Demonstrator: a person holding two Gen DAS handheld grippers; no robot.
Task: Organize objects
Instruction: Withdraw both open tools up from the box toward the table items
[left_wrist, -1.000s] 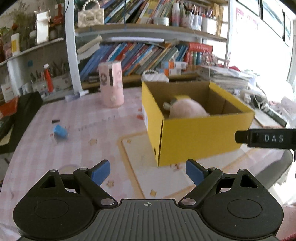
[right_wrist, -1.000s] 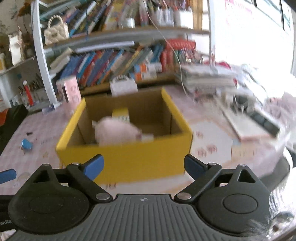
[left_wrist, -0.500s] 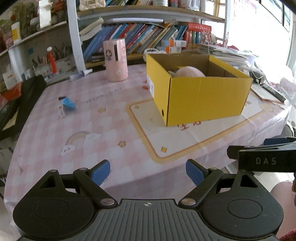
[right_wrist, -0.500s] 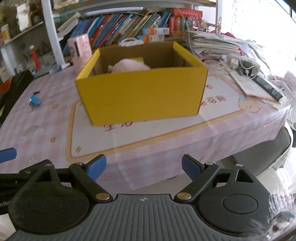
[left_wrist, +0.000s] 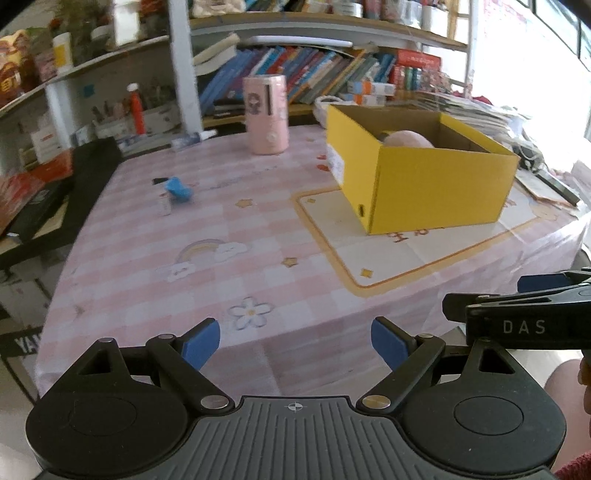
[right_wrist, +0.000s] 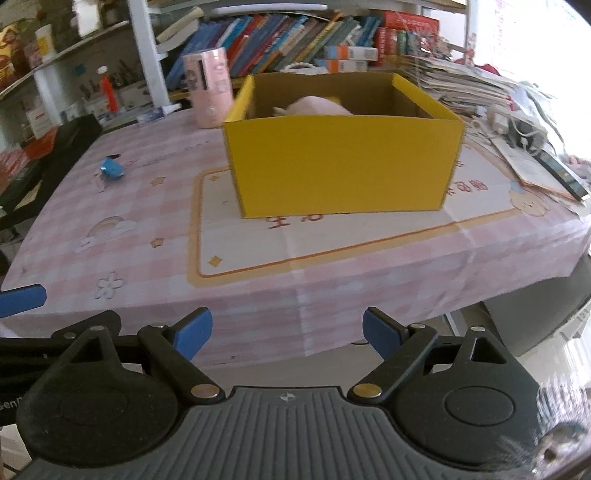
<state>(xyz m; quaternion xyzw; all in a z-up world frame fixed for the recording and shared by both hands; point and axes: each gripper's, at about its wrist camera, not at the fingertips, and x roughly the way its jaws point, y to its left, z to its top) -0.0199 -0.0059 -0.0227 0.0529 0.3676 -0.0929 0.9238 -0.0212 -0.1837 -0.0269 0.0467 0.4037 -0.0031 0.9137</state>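
An open yellow cardboard box stands on the pink checked tablecloth. A pink plush toy lies inside it. A small blue object lies on the cloth at the left, with a small white tube beside it. My left gripper is open and empty, off the table's near edge. My right gripper is open and empty, also off the near edge; it shows from the side in the left wrist view.
A pink cylindrical container stands at the back of the table. Shelves of books rise behind. Stacked papers and a dark remote lie at the right. A black case lies at the left.
Both grippers have pulled back from over the box to beyond the table's near edge. The box and toy have stayed in place. Both grippers stayed open.
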